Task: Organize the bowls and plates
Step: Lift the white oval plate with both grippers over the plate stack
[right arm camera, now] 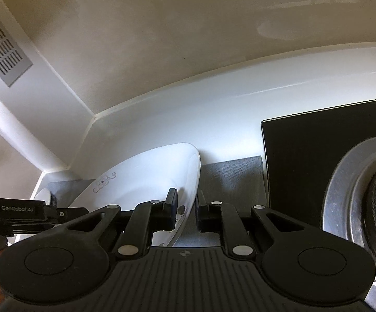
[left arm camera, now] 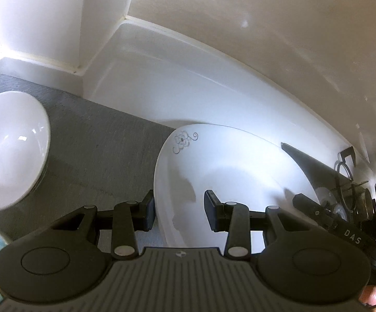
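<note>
Over grey mat (right arm camera: pixel 229 179): right hand-held gripper (right arm camera: pixel 186 208) pinching flowered plate (right arm camera: pixel 146 171) rim.

plate (right arm camera: pixel 146 171): glossy glazed white | mat (left arm camera: pixel 97 140): grey woven cloth, matt

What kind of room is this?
Probably a kitchen. A white plate with a flower drawing and a white bowl sit on a grey mat on a white counter, and a black cooktop lies beside a shiny metal pot.
</note>
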A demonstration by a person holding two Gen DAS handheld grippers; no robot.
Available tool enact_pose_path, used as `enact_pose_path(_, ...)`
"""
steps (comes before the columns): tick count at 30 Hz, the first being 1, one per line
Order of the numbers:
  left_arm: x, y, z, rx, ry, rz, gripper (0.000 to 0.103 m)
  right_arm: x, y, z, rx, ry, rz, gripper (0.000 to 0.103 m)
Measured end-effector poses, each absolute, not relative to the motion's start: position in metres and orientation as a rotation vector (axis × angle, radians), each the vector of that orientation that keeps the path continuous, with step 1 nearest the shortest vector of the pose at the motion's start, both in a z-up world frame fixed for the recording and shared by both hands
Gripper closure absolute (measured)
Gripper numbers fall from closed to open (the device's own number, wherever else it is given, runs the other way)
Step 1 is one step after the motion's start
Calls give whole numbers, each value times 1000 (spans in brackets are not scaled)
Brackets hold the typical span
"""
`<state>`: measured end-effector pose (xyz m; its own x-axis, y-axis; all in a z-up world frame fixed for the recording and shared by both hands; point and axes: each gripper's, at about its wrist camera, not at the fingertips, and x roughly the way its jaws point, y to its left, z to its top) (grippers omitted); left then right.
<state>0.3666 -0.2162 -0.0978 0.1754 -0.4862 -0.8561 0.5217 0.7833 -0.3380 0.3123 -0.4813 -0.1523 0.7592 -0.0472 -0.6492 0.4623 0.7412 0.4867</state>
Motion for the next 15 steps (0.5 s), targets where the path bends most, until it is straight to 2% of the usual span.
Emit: enact_pose_path(15, 369, -222, -108, 54, 1186, -766, 60, 263, -445, -141, 681, 636, -344, 88)
